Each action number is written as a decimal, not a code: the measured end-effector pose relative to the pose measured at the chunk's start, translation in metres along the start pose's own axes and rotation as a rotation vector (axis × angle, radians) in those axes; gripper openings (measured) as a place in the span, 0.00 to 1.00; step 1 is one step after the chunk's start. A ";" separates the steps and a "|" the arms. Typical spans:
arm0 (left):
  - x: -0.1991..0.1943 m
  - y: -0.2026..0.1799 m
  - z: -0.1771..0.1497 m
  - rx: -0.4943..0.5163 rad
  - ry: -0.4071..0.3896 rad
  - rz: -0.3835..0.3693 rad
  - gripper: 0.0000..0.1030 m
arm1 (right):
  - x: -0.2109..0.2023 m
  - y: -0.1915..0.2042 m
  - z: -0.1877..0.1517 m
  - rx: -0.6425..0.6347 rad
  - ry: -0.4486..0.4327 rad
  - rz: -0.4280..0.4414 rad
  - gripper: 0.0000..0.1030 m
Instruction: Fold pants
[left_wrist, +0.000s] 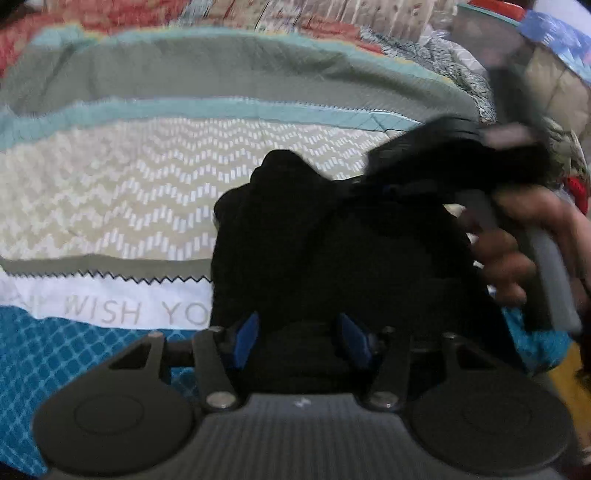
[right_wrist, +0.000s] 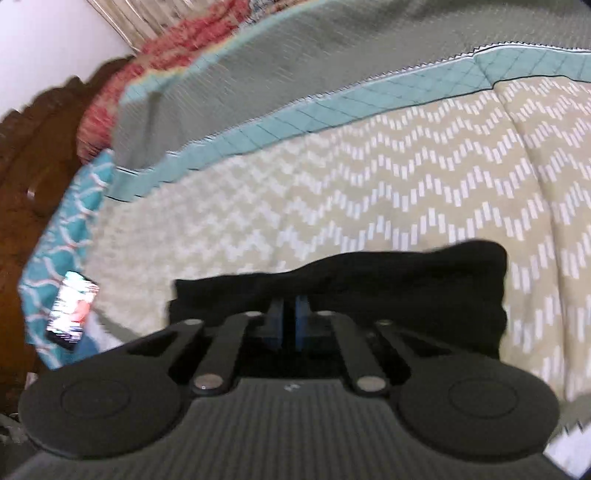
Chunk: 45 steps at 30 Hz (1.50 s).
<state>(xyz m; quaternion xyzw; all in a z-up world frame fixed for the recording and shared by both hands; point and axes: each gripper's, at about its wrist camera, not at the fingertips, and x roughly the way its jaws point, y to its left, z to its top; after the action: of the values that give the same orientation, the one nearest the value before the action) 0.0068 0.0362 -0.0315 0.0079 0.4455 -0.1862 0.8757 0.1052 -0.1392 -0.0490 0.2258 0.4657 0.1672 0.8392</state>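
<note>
The black pants (left_wrist: 332, 251) lie bunched on the patterned bedspread (left_wrist: 110, 192). In the left wrist view my left gripper (left_wrist: 301, 341) has its blue pads wide apart, with black cloth lying between and under them. The right gripper shows at the right of that view, blurred, held by a hand (left_wrist: 517, 251) above the pants. In the right wrist view my right gripper (right_wrist: 290, 323) has its blue pads nearly together at the near edge of the pants (right_wrist: 369, 280); whether cloth is pinched between them I cannot tell.
The bedspread (right_wrist: 332, 177) has beige zigzag, teal and grey bands. A lit phone (right_wrist: 72, 310) lies at the bed's left edge beside a dark wooden bed frame (right_wrist: 33, 155). Piled fabrics and bags (left_wrist: 535, 74) sit at the far right.
</note>
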 end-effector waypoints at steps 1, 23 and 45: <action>-0.002 -0.002 -0.001 0.011 -0.004 0.013 0.48 | 0.004 -0.002 0.002 0.010 0.001 -0.016 0.02; -0.018 0.088 0.016 -0.372 0.001 -0.222 1.00 | -0.135 -0.099 -0.083 0.199 -0.238 0.104 0.80; -0.026 0.027 0.050 -0.202 -0.122 -0.303 0.38 | -0.125 0.036 -0.056 -0.269 -0.332 0.013 0.39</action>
<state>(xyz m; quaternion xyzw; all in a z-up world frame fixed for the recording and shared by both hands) 0.0406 0.0606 0.0151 -0.1585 0.4043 -0.2702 0.8593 -0.0092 -0.1576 0.0319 0.1391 0.2933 0.1937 0.9258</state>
